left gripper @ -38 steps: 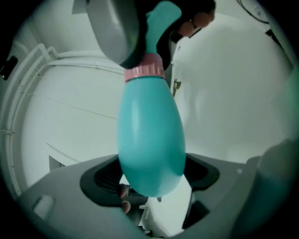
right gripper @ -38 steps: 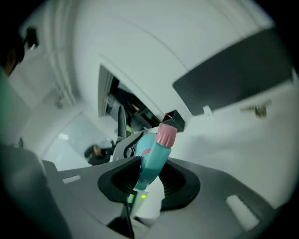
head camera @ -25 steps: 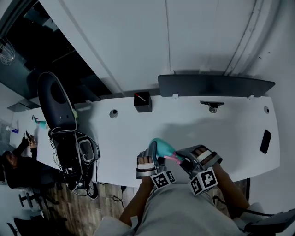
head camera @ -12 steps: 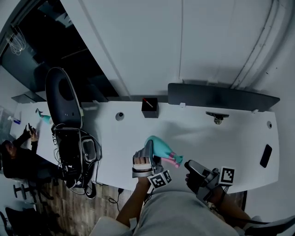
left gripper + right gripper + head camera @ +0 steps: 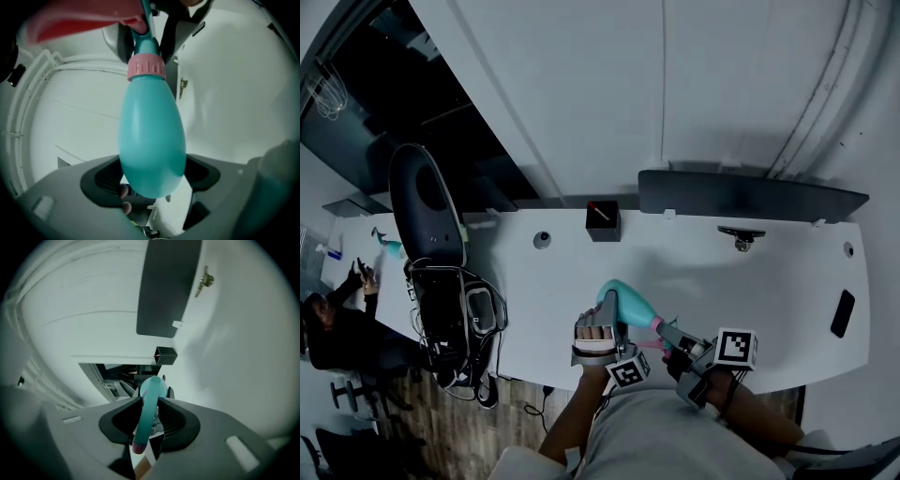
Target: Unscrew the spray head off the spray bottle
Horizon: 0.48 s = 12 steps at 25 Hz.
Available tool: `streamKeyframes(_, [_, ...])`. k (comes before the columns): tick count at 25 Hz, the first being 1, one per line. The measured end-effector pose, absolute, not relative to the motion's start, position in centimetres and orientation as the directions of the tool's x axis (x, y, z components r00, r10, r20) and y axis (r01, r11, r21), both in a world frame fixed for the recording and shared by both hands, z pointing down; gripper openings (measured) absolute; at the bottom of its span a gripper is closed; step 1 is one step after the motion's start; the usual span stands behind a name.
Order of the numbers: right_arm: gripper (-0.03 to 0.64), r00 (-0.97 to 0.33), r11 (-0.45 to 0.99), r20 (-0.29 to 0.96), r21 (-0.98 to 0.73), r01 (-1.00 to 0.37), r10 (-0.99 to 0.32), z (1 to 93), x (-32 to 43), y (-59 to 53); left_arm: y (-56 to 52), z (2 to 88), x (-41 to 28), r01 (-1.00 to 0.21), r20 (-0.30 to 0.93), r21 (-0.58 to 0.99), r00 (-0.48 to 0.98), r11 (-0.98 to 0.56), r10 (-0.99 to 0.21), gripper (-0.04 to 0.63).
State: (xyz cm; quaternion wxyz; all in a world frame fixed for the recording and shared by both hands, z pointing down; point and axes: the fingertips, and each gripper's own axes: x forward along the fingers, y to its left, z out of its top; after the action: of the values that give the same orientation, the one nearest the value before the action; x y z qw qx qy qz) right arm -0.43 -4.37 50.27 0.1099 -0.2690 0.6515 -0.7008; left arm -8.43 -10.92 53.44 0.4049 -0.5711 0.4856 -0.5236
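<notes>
With bottle (image 5: 151, 136) held in left gripper (image 5: 607, 319) and right gripper (image 5: 667, 335) just closed on spray head (image 5: 149, 401), twist should be kept coaxial.

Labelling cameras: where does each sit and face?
Head view: on the head, steeply down at the desk; left gripper, right gripper, forearms show.
Left gripper view: on left gripper, along jaws clamping the spray bottle.
Right gripper view: on right gripper; jaws have just been closing onto the spray head.
All share that bottle.

Spray head (image 5: 93, 21) — blurred, top edge-cut
</notes>
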Motion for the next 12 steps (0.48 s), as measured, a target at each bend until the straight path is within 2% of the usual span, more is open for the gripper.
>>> streamKeyframes(2, [0.109,-0.849,0.059,0.267,-0.943,-0.328,-0.457,49.8,-0.4,-4.9,-11.0,53.8,-8.3,-0.152,0.225,-0.963,-0.007,-0.221,-0.974,0.394])
streamKeyframes(3, [0.106,-0.852,0.199,0.306,-0.886,-0.418,-0.424,49.7,-0.2,-5.0,-10.9,54.1,-8.1,-0.169,0.240,-0.957,0.004,-0.237,-0.971,0.394])
streamKeyframes(5, [0.103,-0.820,0.555,0.435,-0.604,-0.572,-0.372,49.2,0.2,-4.8,-10.4,54.7,-7.4,-0.218,0.286,-0.932,0.042,-0.288,-0.957,0.394])
streamKeyframes(6, [0.100,-0.776,0.728,0.509,-0.357,-0.585,-0.373,48.9,0.2,-4.5,-9.9,54.9,-7.1,-0.245,0.314,-0.915,0.064,-0.320,-0.947,0.394])
streamKeyframes(7, [0.100,-0.716,0.853,0.572,-0.053,-0.520,-0.400,48.7,0.1,-4.2,-9.6,55.1,-6.9,-0.269,0.337,-0.899,0.080,-0.346,-0.938,0.393])
streamKeyframes(8, [0.098,-0.652,0.892,0.612,0.253,-0.375,-0.447,48.5,0.0,-4.1,-9.6,55.2,-6.7,-0.285,0.352,-0.887,0.088,-0.363,-0.932,0.393])
streamKeyframes(9, [0.098,-0.597,0.851,0.630,0.489,-0.193,-0.497,48.6,0.1,-3.9,-9.6,55.3,-6.5,-0.298,0.364,-0.878,0.091,-0.374,-0.927,0.393])
streamKeyframes(10, [0.097,-0.558,0.781,0.636,0.624,-0.033,-0.532,48.9,0.2,-3.5,-9.5,55.6,-6.1,-0.310,0.375,-0.869,0.093,-0.385,-0.922,0.393])
streamKeyframes(11, [0.097,-0.538,0.729,0.641,0.681,0.068,-0.548,49.2,0.4,-3.2,-9.2,56.0,-5.7,-0.322,0.387,-0.859,0.097,-0.397,-0.917,0.393])
streamKeyframes(12, [0.095,-0.531,0.710,0.646,0.695,0.112,-0.548,49.5,0.6,-2.8,-8.9,56.3,-5.5,-0.331,0.398,-0.851,0.100,-0.408,-0.912,0.393])
